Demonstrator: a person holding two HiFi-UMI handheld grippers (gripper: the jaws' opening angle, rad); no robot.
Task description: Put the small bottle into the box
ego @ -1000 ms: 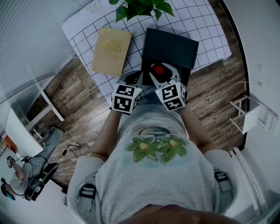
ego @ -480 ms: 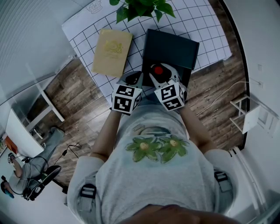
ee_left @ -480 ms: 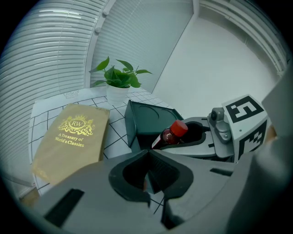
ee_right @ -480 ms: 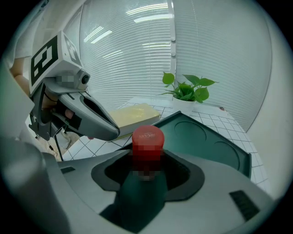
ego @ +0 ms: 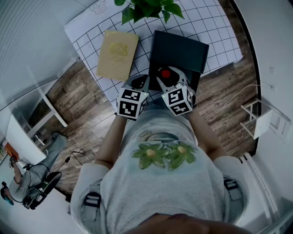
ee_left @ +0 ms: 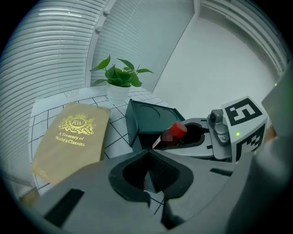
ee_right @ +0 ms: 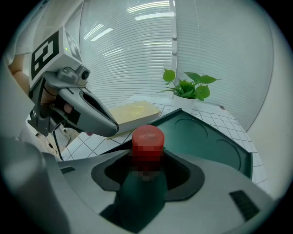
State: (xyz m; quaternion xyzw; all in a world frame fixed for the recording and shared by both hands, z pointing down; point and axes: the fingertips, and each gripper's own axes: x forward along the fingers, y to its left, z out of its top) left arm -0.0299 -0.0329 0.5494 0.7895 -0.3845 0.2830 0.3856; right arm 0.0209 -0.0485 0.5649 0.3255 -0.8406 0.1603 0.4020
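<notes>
The small bottle (ego: pixel 165 73), dark with a red cap (ee_right: pixel 147 137), sits between the jaws of my right gripper (ego: pixel 167 78), which is shut on it. It hangs above the near edge of the dark green box (ego: pixel 183 48), an open tray with round recesses (ee_right: pixel 206 132). In the left gripper view, the bottle (ee_left: pixel 176 132) shows tilted in front of the box (ee_left: pixel 142 116). My left gripper (ego: pixel 139 82) hovers just left of the right one, over the mat's near edge. Its jaws (ee_left: pixel 149 155) are shut with nothing between them.
A tan hardcover book (ego: pixel 116 52) lies left of the box on a white gridded mat (ego: pixel 210 23). A potted plant (ego: pixel 146 7) stands at the mat's far edge. Wood floor and white furniture surround the table.
</notes>
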